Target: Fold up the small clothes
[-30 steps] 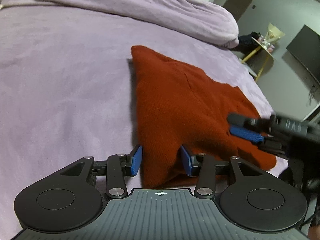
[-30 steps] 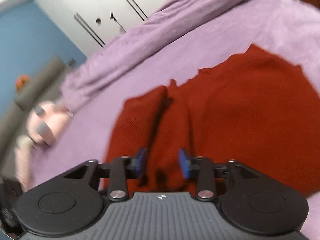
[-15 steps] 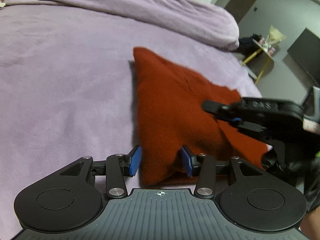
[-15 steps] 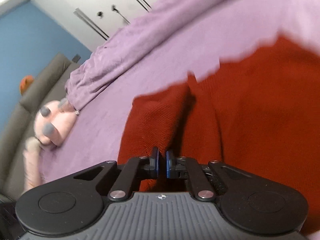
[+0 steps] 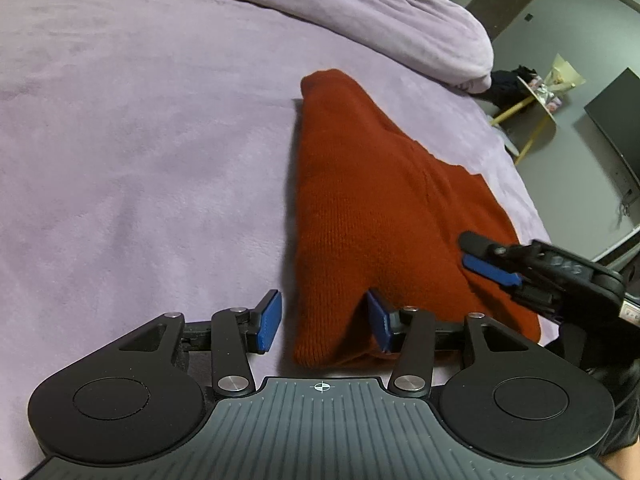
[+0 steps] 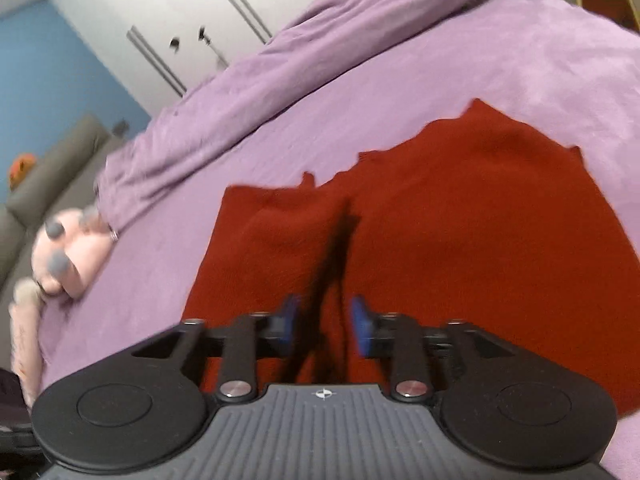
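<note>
Lilac plush bedding (image 5: 140,160) covers the whole bed, with a rolled duvet (image 5: 360,12) of the same colour along its far side, and on it lies the small rust-red knitted garment (image 5: 360,220), already doubled over into a long wedge with its near corner just in front of the person's tools. At the bed's left edge in the right wrist view sits a pink soft toy (image 6: 64,248), well apart from the work. The left gripper (image 5: 324,320) straddles the garment's near left edge: its jaws are opening, the inner pad resting against the knit, the outer one over bare bedding, nothing pinched. The right gripper (image 6: 324,326), seen in the left view hovering low over the garment's right side (image 5: 492,264), is also opening; red knit and a dark fold crease lie between its pads, but they do not press on it. I judge a fold has just been laid and let go. To do this step well, both claws should clear the knit fully before lifting, so no loop of yarn drags the layer out of line, then take the near corners through all layers evenly for the next fold.
</note>
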The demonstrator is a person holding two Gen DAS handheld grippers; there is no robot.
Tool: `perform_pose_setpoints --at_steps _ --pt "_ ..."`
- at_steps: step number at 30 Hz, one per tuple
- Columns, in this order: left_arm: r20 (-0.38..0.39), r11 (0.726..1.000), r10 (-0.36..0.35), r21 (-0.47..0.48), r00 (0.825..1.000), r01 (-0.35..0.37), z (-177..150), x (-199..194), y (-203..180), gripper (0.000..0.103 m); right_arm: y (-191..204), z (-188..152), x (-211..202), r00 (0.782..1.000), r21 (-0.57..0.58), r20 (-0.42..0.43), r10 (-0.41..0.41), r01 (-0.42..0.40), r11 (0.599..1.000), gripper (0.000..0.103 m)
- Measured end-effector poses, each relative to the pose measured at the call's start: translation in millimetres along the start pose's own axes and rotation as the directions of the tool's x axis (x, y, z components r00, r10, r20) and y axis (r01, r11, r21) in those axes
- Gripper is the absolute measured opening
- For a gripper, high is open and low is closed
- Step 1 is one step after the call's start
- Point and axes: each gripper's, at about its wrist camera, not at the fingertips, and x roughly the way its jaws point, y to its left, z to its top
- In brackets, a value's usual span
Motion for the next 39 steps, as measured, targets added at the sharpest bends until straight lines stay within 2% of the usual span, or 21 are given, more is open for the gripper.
perform_pose_setpoints --at_steps 4,10,12,14,16,18,20,24,26,28,30,31,34,39 --pt "0.002 1.0 0.006 0.007 1.0 -0.006 -2 1 -3 0.053 -30 5 18 0.987 0.205 -0.074 0.14 -0.123 0.971 0.04" --pt "-0.014 0.999 0.022 0.044 1.0 -0.021 -6 3 -10 0.053 -20 7 50 0.967 0.259 -0.096 0.235 -0.204 0.944 0.04" --pt "-0.014 0.997 0.035 0.068 0.999 -0.034 -8 1 -15 0.053 -8 8 50 0.971 0.211 -0.102 0.217 -0.192 0.959 0.024" --pt "-0.017 0.994 0.048 0.099 0.999 -0.046 -13 -4 -20 0.052 9 11 45 0.981 0.095 -0.094 0.167 -0.158 0.983 0.014" --pt "-0.019 0.989 0.055 0.136 0.998 -0.052 -21 -10 -27 0.053 24 13 36 0.993 -0.041 -0.071 0.091 -0.094 0.995 0.012" --pt "-0.034 0.982 0.075 0.175 0.997 -0.068 -28 -9 -33 0.053 41 12 27 0.999 -0.162 -0.04 0.031 -0.037 0.986 0.012" --pt "-0.05 0.974 0.116 0.2 0.992 -0.104 -33 -1 -36 0.052 50 10 22 1.0 -0.223 -0.023 0.001 -0.006 0.975 0.011" --pt "-0.015 0.976 0.15 0.16 0.989 -0.146 -30 7 -40 0.05 67 4 26 0.996 -0.338 -0.013 -0.09 0.08 0.938 0.011" --pt "-0.003 0.977 0.157 0.147 0.988 -0.155 -26 9 -43 0.05 75 -2 33 0.988 -0.424 -0.003 -0.154 0.138 0.895 0.011" --pt "0.0 0.973 0.178 0.149 0.984 -0.176 -25 12 -46 0.051 85 -7 30 0.975 -0.515 0.04 -0.217 0.206 0.832 0.01" --pt "0.007 0.969 0.194 0.154 0.981 -0.193 -25 13 -48 0.052 98 -5 14 0.964 -0.579 0.135 -0.23 0.265 0.771 0.01" --pt "0.019 0.968 0.198 0.156 0.98 -0.198 -26 12 -50 0.053 101 -2 4 0.956 -0.589 0.184 -0.231 0.295 0.753 0.01" --pt "0.033 0.967 0.197 0.16 0.98 -0.2 -27 9 -55 0.059 94 3 -26 0.914 -0.594 0.321 -0.248 0.398 0.699 0.01" --pt "0.046 0.964 0.179 0.19 0.983 -0.184 -30 11 -73 0.063 44 7 -41 0.876 -0.54 0.321 -0.359 0.481 0.691 0.01"
